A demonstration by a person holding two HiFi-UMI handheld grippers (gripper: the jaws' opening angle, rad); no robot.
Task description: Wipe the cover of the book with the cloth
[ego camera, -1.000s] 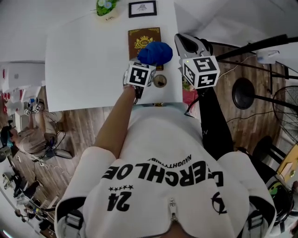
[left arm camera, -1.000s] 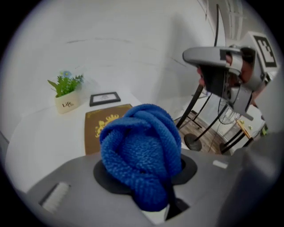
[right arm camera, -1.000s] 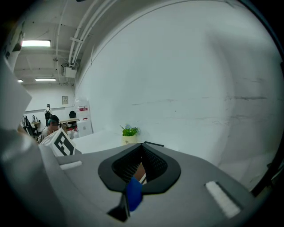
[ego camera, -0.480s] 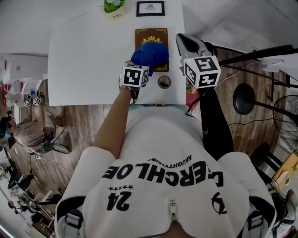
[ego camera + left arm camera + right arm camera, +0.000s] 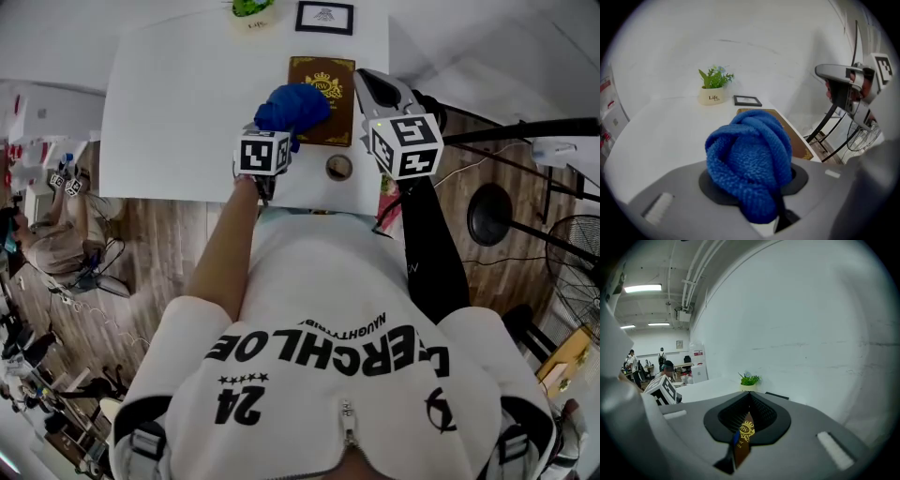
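— Blue cloth (image 5: pixel 292 107): location?
— Bunched, clamped in the left tongs (image 5: pixel 277 129), over the near-left corner of the brown book (image 5: pixel 325 89), which lies flat on the white tabletop (image 5: pixel 178 103).
— And the right tongs (image 5: pixel 373 90)?
— Closed together, empty, just beside the book's right edge. Potted plant (image 5: pixel 251 7) and small frame (image 5: pixel 324 16) at the far edge.

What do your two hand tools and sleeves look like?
The left gripper and right gripper are grey plastic, black at the jaws; each carries a white cube of black square markers. The left sleeve is short, white; the right sleeve long, black.
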